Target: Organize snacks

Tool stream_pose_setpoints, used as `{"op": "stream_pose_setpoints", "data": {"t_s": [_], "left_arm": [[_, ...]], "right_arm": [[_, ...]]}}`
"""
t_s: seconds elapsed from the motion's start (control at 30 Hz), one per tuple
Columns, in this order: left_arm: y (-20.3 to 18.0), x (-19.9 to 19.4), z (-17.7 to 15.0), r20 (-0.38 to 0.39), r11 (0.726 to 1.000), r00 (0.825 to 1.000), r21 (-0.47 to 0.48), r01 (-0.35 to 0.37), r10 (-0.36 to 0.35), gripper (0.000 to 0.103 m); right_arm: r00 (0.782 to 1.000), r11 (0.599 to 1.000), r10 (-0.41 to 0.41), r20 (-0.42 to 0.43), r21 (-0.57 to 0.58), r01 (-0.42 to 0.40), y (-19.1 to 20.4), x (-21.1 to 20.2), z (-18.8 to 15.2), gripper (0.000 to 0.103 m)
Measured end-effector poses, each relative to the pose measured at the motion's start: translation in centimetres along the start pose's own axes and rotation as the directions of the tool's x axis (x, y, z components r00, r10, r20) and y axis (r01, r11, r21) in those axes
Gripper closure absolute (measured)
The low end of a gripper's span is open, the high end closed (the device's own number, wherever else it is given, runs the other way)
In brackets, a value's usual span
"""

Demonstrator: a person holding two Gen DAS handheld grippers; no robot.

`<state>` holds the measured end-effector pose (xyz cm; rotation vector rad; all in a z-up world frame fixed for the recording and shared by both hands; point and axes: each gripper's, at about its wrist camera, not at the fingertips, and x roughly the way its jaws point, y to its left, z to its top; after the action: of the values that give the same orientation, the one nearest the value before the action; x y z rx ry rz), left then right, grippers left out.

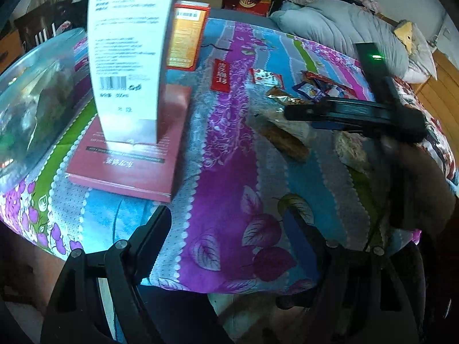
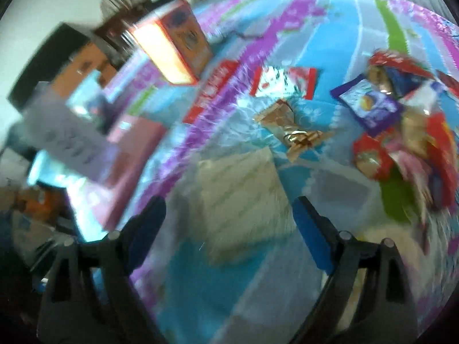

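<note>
- The loose snack packets (image 2: pixel 396 132) lie in a cluster on the floral bedspread (image 1: pixel 229 177), at the right side of the right wrist view; wrappers are red, purple-blue and gold.
- A gold-wrapped snack (image 2: pixel 292 132) lies apart from the cluster, just below a red-and-white packet (image 2: pixel 284 83).
- A flat red packet (image 2: pixel 212 91) lies beside these, toward the boxes.
- A pale packet (image 2: pixel 243 200) lies on the bedspread just ahead of the right gripper (image 2: pixel 229 229). The right gripper's jaws stand spread, with nothing between them; this view is motion-blurred.
- In the left wrist view, the right gripper (image 1: pixel 295 111) hovers over clear-wrapped baked snacks (image 1: pixel 287 140).
- The left gripper (image 1: pixel 229 229) has its jaws spread over bare bedspread and grips nothing.
- A tall white box (image 1: pixel 126 57) stands upright on a flat red box (image 1: pixel 129 166).
- An orange box (image 1: pixel 188 37) stands upright just behind the white box.
- A clear plastic container (image 1: pixel 31 109) sits at the left edge, beside the red box.
- A grey quilt (image 1: pixel 344 31) lies bunched at the far side of the bed.
</note>
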<state>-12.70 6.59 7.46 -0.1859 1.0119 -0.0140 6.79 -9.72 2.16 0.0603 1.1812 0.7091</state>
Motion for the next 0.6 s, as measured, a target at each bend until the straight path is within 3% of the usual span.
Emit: {"op": "stream_pose_setpoints", "data": {"t_s": [0.13, 0.37, 0.4, 0.5, 0.53, 0.6], "left_arm": [[0.5, 0.0, -0.1, -0.003, 1.000, 1.000, -0.009, 0.007, -0.007, 0.022], [0.5, 0.1, -0.1, -0.001, 1.000, 1.000, -0.018, 0.020, -0.020, 0.022], [0.4, 0.1, -0.1, 0.000, 1.000, 1.000, -0.018, 0.022, -0.022, 0.022], [0.0, 0.2, -0.1, -0.004, 1.000, 1.000, -0.011, 0.025, -0.025, 0.022], [-0.1, 0.3, -0.1, -0.007, 1.000, 1.000, -0.012, 0.028, -0.028, 0.022], [-0.2, 0.3, 0.0, -0.006, 0.999, 0.999, -0.014, 0.032, -0.032, 0.022]], "right_arm": [[0.997, 0.997, -0.068, -0.036, -0.048, 0.067, 0.5, 1.4, 0.1, 0.013], [0.999, 0.999, -0.030, 0.043, -0.041, 0.031, 0.6, -1.3, -0.2, 0.080], [0.998, 0.998, -0.026, 0.052, -0.047, 0.029, 0.9, -1.8, -0.2, 0.081], [1.000, 0.997, -0.029, -0.008, -0.067, 0.029, 1.2, -1.0, 0.3, 0.077], [0.999, 0.997, -0.049, -0.022, -0.066, 0.048, 1.2, -0.7, 0.3, 0.070], [0.997, 0.995, -0.079, 0.013, -0.052, 0.080, 1.2, -1.1, 0.1, 0.024]]}}
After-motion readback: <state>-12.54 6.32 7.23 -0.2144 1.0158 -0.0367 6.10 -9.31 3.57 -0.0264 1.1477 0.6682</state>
